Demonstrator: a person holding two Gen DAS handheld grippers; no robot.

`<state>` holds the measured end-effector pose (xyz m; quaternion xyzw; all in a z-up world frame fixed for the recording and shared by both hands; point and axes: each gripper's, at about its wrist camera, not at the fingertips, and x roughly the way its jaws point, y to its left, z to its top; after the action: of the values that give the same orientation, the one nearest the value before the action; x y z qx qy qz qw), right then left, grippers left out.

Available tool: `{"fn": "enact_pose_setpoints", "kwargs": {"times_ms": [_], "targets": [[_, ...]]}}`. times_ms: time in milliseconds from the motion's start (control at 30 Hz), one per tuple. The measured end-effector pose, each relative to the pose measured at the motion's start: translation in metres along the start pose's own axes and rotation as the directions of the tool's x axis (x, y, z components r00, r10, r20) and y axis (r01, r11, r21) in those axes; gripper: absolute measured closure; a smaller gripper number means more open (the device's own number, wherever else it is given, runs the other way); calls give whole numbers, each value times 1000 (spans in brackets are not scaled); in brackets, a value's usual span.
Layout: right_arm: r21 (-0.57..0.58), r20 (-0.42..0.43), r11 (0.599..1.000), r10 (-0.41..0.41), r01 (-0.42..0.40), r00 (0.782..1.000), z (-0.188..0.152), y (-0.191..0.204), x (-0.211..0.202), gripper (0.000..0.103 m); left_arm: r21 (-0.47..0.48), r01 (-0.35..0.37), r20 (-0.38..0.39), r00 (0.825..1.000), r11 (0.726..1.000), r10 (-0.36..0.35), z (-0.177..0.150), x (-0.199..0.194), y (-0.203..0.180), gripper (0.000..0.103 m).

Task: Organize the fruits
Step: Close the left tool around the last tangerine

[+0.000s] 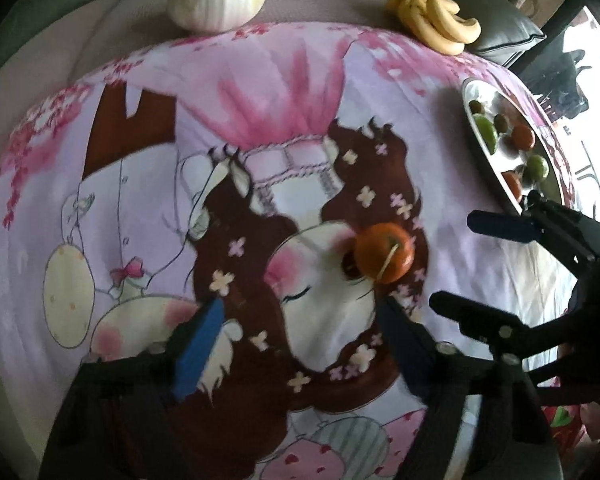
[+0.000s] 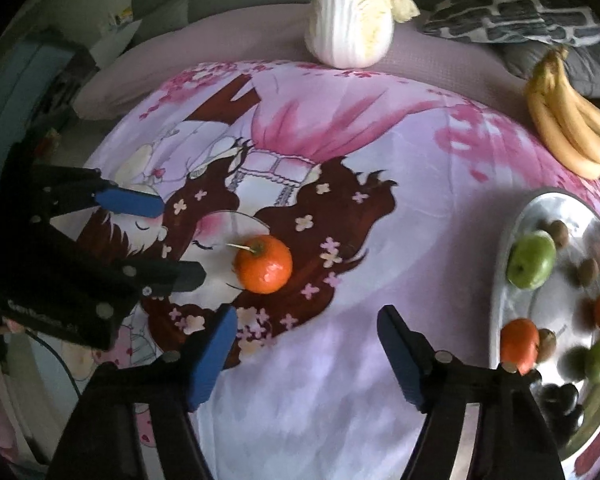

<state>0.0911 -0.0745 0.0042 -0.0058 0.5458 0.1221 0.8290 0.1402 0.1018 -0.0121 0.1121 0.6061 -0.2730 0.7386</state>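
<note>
On the right-wrist tray [image 2: 512,216], grapes [image 2: 560,400]

No legible text; blurred white lettering on left hand-held gripper [image 2: 182,240].

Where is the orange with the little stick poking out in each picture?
Left wrist view: the orange lies on the cartoon sheet, right of centre, above the gripper fingers.
Right wrist view: the orange lies left of centre on the sheet.
Shared landmark: the banana bunch at the upper right.
</note>
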Motion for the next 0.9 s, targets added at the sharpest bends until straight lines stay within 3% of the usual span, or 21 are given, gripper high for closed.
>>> {"fn": "enact_pose_setpoints", "kwargs": {"times_ms": [267,500,667,900], "targets": [[-36,-8,999,18,-19,1000,2,11,11,35,16,22,3,1000,1000,-22,-12,2,5,28],[46,-41,998,-42,44,998,-20,-28,-7,49,71,52,3,999,996,-52,0,8,-23,28],[96,-24,993,-63,65,998,-36,-52,-27,50,122,52,-15,999,991,-51,17,16,-45,33],[129,-26,990,-51,54,998,-53,-68,-42,52,111,11,-29,1000,994,-7,34,35,-58,41]]}}
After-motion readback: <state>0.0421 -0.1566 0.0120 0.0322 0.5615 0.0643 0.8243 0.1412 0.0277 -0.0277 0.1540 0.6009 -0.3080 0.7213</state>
